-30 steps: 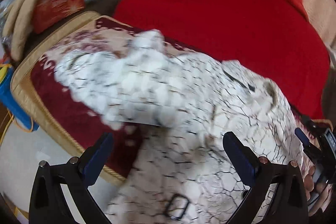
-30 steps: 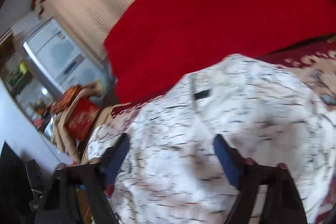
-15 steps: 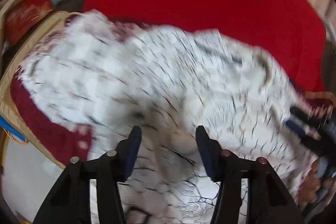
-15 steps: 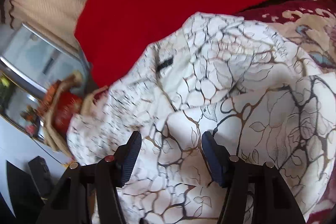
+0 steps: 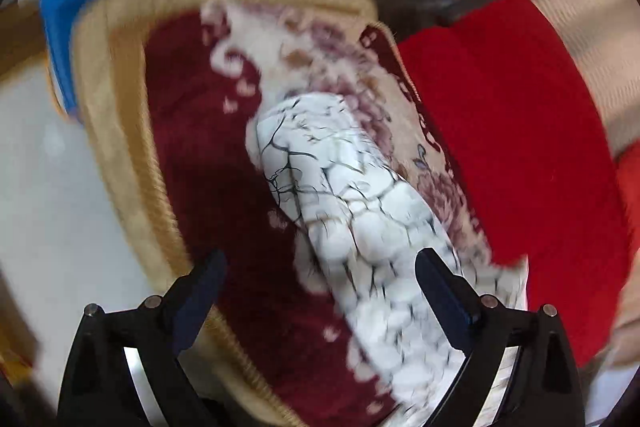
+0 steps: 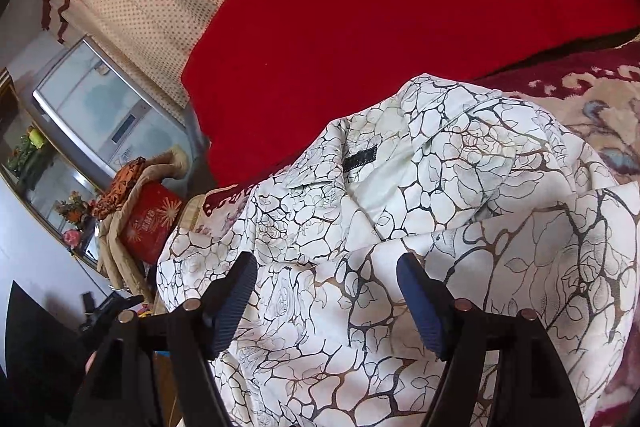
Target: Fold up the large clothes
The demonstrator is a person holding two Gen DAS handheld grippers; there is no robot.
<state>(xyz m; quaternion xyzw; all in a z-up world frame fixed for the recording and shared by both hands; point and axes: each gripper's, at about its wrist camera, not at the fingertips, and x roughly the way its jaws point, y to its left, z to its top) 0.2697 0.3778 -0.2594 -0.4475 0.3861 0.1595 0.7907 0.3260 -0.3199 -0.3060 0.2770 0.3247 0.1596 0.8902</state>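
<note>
One white shirt (image 6: 420,227) with a dark vein print lies on one maroon floral rug (image 5: 208,163); two grippers, left (image 5: 320,287) and right (image 6: 326,291), jaws just widened, gripping nothing.

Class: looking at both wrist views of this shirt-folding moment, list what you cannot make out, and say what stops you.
- Left wrist view: the white patterned shirt is smeared by motion blur; its folds are unreadable.
- Right wrist view: the shirt's lower edge runs off the frame behind the right gripper.
- Right wrist view: the black label is too small to read.
</note>
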